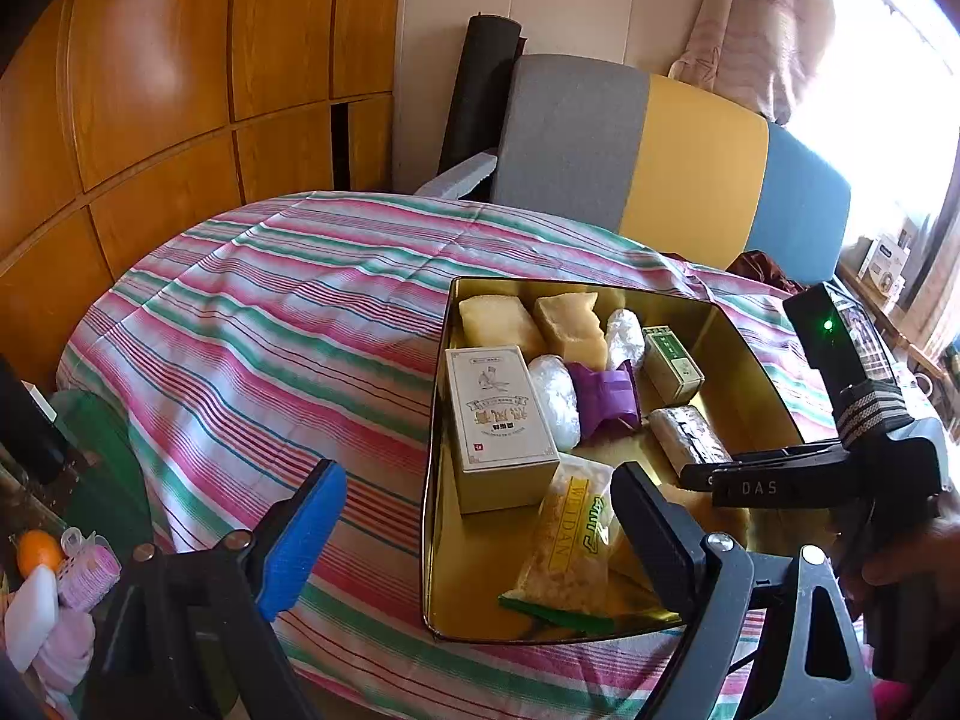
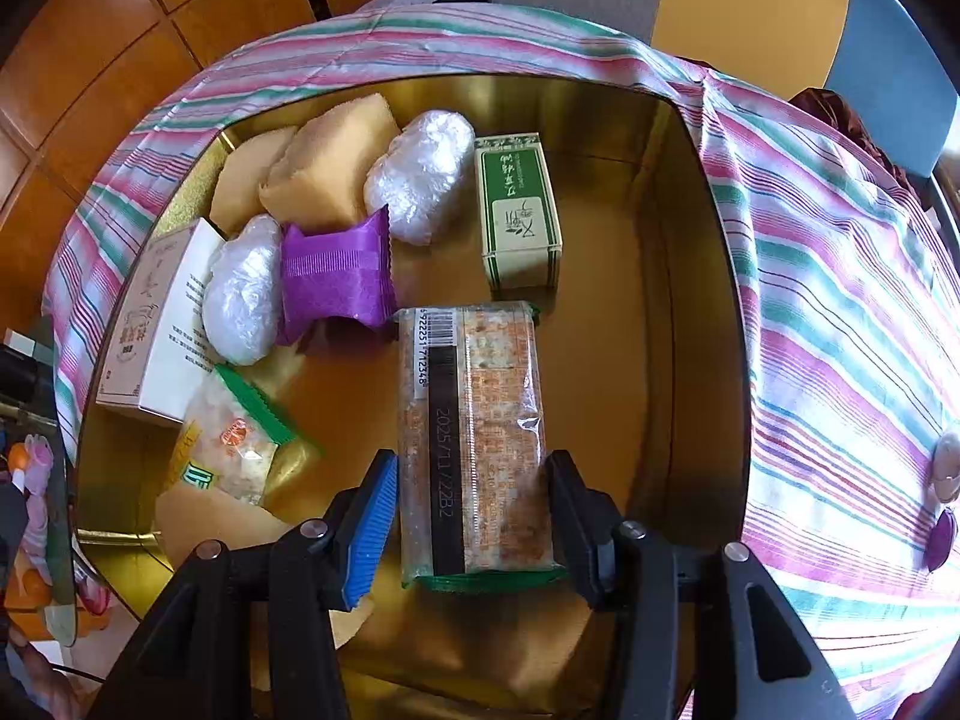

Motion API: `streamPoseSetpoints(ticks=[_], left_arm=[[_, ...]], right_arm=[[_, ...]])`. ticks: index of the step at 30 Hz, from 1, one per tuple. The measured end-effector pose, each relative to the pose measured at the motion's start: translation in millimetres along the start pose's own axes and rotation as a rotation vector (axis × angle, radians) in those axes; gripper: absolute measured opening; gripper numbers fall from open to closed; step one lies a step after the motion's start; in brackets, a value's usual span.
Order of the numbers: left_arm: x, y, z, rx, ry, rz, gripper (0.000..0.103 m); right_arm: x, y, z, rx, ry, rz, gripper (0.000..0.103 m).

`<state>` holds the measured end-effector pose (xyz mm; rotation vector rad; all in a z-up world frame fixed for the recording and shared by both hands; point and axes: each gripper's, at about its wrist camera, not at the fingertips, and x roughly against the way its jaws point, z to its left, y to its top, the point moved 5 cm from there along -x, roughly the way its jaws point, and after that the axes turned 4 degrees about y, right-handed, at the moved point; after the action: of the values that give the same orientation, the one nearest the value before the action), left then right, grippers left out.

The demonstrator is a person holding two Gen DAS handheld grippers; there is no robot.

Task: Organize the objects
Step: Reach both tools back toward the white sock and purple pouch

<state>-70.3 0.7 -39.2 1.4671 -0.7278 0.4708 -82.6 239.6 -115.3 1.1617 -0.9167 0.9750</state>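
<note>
While the cracker packet (image 2: 477,438) lies on the floor of the gold tin (image 2: 690,312), the right gripper (image 2: 474,516) has one finger on each side of its near end, jaws slightly apart from the wrapper. The left gripper (image 1: 480,534) hangs wide open, holding nothing, over the tin's near edge.

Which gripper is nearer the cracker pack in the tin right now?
Right. The right gripper straddles the cracker pack, one finger on each side. The left gripper hangs open over the tin's near left edge, away from the pack.

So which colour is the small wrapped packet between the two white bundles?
Purple packet, clearest in the right wrist view.
</note>
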Motion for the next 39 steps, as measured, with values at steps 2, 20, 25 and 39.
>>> streamPoseSetpoints(ticks=[2,20,25,39], left_arm=[[0.8,0.2,-0.4,-0.002,0.001,-0.002,0.09],[15.1,9.3,-22.9,-0.056,-0.012,-0.038,0.091],[19.2,15.6,-45.3,-0.107,-0.036,-0.052,0.091],[29.4,36.0,-155.0,-0.317,-0.166,-0.098,0.091]], right_arm=[[8.0,-0.1,-2.3,-0.003,0.01,-0.027,0.051],[91.3,4.5,-51.7,-0.119,-0.017,-0.291,0.053],[114.0,-16.1,-114.4,-0.221,-0.087,-0.325,0.053],[162.0,-77.8,-290.7,-0.53,-0.301,-0.388,0.053]])
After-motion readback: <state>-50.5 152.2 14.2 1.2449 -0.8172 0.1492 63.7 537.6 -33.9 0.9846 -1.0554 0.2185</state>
